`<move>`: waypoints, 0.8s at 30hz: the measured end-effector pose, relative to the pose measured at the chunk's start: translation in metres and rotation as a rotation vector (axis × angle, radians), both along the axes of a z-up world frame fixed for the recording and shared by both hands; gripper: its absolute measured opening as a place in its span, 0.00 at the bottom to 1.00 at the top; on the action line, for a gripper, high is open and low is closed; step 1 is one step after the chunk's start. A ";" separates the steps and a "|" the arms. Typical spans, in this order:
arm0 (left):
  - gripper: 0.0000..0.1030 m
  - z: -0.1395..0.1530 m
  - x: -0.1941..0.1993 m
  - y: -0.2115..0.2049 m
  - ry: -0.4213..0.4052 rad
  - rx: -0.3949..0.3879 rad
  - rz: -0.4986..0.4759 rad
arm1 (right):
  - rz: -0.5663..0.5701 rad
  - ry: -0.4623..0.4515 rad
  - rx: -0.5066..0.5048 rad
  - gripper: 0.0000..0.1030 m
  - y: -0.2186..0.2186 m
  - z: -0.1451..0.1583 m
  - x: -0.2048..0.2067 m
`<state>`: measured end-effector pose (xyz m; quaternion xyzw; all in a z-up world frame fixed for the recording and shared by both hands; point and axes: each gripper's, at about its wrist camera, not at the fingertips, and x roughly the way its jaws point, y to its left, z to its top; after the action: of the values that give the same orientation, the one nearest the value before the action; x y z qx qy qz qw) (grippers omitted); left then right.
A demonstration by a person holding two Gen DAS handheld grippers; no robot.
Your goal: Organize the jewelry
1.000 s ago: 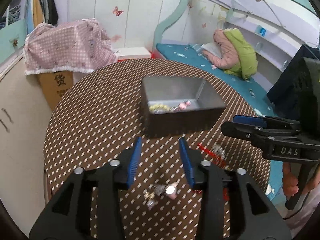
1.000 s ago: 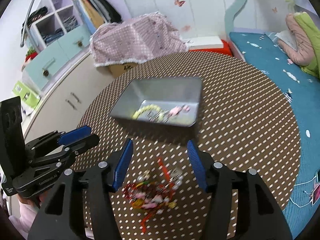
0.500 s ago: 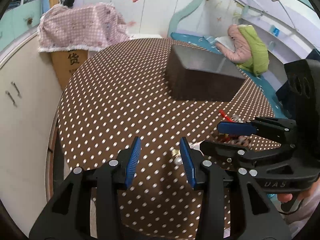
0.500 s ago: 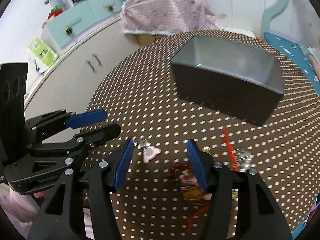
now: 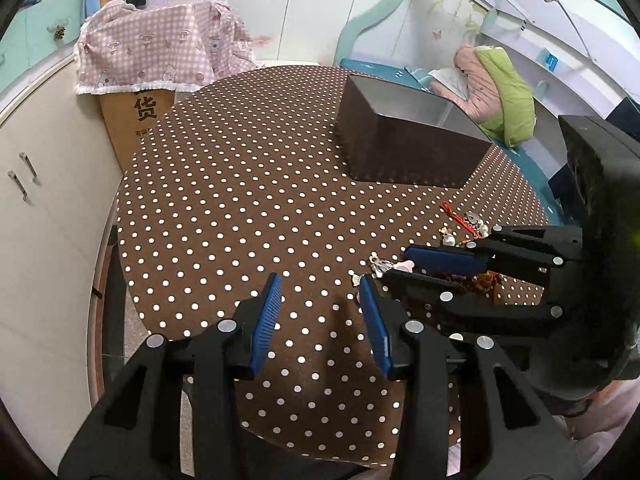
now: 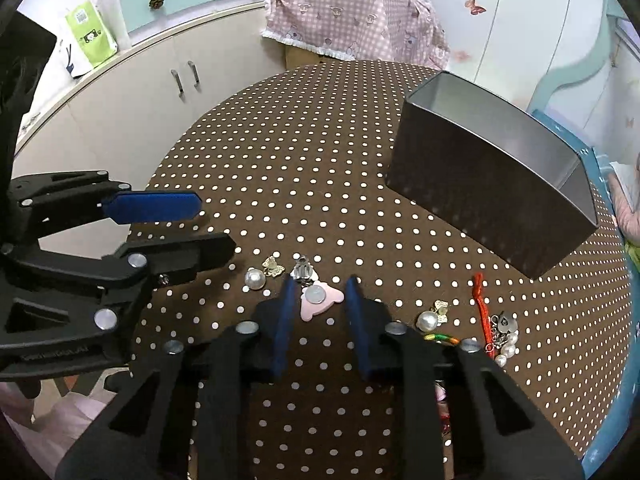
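Polka-dot table (image 6: 320,168), right tongs (image 6: 320,292) narrowly parted around pink charm (image 6: 320,300), left tongs (image 5: 318,292) spread wide, empty.

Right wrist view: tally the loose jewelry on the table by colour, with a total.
White pearls: 2
Pink clip: 1
Gold charms: 2
Silver clip: 1
Red cord with charms: 1
Total: 7
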<state>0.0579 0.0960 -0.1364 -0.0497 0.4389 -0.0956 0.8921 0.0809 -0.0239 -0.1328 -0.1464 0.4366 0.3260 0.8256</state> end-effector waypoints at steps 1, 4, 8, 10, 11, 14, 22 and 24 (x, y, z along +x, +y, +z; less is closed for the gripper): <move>0.40 0.000 0.001 -0.002 0.001 -0.001 -0.003 | -0.003 0.005 0.007 0.20 -0.001 0.000 0.001; 0.40 0.000 0.000 -0.007 -0.001 -0.001 -0.019 | -0.009 0.018 0.020 0.20 -0.004 -0.001 0.000; 0.40 0.000 -0.002 -0.015 -0.003 0.001 -0.039 | -0.027 0.027 0.037 0.20 -0.009 0.004 0.002; 0.40 -0.001 -0.002 -0.018 0.001 0.000 -0.056 | -0.041 0.025 0.059 0.20 -0.015 0.009 0.002; 0.40 -0.001 -0.002 -0.020 0.003 -0.001 -0.061 | -0.048 0.022 0.066 0.20 -0.019 0.011 0.003; 0.40 -0.004 0.000 -0.025 0.009 -0.003 -0.080 | -0.085 0.012 0.090 0.20 -0.032 0.018 0.005; 0.12 -0.015 0.008 -0.041 0.034 0.045 -0.077 | -0.156 0.004 0.120 0.20 -0.060 0.024 0.011; 0.11 -0.016 0.009 -0.041 0.036 0.047 -0.075 | -0.166 0.007 0.122 0.20 -0.063 0.023 0.012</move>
<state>0.0665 0.0553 -0.1526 -0.0137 0.4584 -0.1176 0.8808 0.0927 -0.0873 -0.1102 -0.0580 0.4296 0.2829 0.8556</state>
